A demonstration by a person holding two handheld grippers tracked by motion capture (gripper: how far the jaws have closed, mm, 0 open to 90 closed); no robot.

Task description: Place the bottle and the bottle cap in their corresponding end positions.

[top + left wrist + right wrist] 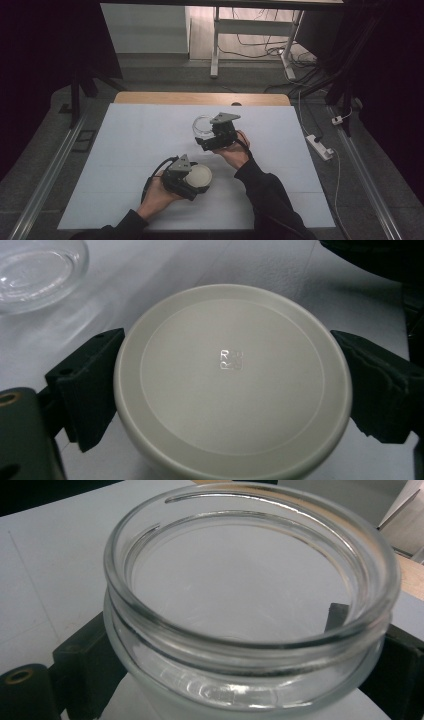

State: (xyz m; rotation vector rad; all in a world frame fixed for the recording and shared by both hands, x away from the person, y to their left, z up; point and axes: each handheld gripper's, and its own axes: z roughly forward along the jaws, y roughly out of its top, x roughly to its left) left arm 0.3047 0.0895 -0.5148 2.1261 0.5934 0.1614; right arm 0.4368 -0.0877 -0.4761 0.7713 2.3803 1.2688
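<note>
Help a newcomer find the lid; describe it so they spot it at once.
On the pale blue table mat, look at its near middle, where the left gripper clamps the lid. It is a flat, opaque cream disc, unlike the clear glass jar farther back.

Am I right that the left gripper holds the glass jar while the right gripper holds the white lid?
No, it is swapped: the left gripper holds the white lid, as the left gripper view shows, and the right gripper holds the glass jar.
</note>
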